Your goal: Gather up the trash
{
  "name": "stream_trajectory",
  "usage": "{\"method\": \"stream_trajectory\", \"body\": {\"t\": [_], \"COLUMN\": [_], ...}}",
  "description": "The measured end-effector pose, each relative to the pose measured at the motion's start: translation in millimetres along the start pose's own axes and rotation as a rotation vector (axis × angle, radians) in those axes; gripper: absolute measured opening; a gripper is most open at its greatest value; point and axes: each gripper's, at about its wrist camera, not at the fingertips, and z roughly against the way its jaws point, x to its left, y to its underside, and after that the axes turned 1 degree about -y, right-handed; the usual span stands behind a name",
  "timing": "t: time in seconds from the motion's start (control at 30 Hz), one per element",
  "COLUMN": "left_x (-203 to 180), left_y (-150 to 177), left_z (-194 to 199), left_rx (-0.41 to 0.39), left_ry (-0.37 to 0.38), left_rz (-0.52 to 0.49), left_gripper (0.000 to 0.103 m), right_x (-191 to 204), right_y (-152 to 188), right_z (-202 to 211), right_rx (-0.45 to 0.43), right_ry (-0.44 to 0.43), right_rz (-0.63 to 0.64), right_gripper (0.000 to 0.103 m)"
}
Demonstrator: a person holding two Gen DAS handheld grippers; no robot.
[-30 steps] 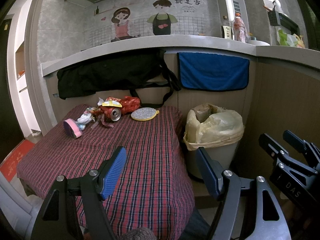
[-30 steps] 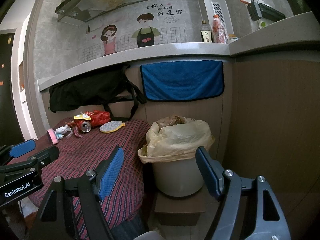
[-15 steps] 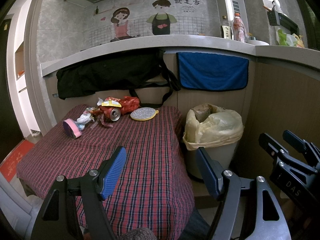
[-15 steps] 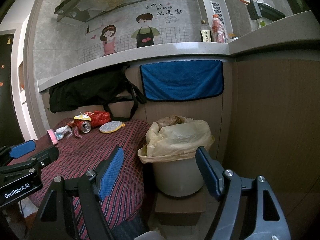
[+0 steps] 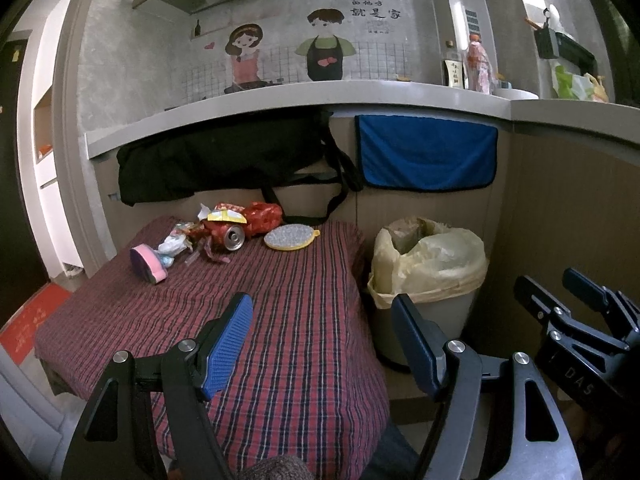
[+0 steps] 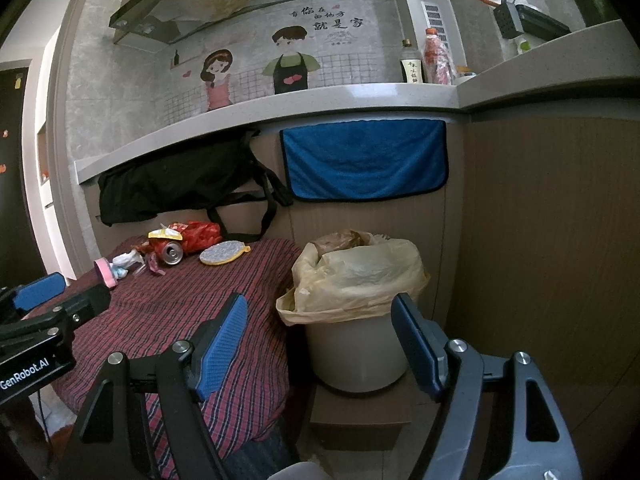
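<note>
Trash pile [image 5: 224, 232] at table's [image 5: 280, 320] far edge, bin [image 5: 428, 276] beside table

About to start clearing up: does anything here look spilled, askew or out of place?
Litter sits heaped at the table's far end: a red can tipped on its side, open end forward, among crumpled wrappers. The bin liner sags unevenly over the bin's rim. No liquid spill shows.

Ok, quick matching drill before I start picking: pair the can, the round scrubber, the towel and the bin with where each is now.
Things:
1. soda can
2. round scrubber
3. blue towel
4. trash bin

Places:
A. hanging under the counter ledge
B. on the floor side, right of the table
C. lying in the litter pile
D. on the cloth, right of the pile

Pairs: 1-C, 2-D, 3-A, 4-B
</note>
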Motion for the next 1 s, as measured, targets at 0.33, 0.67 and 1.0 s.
{"method": "stream_trajectory", "body": {"t": [0.33, 0.67, 1.0], "left_x": [1.4, 1.8, 5.6], "left_y": [0.7, 0.9, 0.2], "left_z": [1.5, 2.1, 2.1], "left_rx": [-0.003, -0.004, 0.000], "left_ry": [0.000, 0.000, -0.001], "left_rz": [0.002, 0.002, 0.009], "left_gripper": [0.072, 0.072, 0.072], "right_x": [0.2, -0.2, -0.5], "right_y": [0.0, -0.2, 0.0], "right_z": [0.8, 0.6, 0.4], "right_rx": [-0.002, 0.000, 0.000], "right_ry": [0.001, 0.000, -0.001], "right_rz": [0.000, -0.003, -0.003], "right_gripper": [0.072, 0.072, 0.072]}}
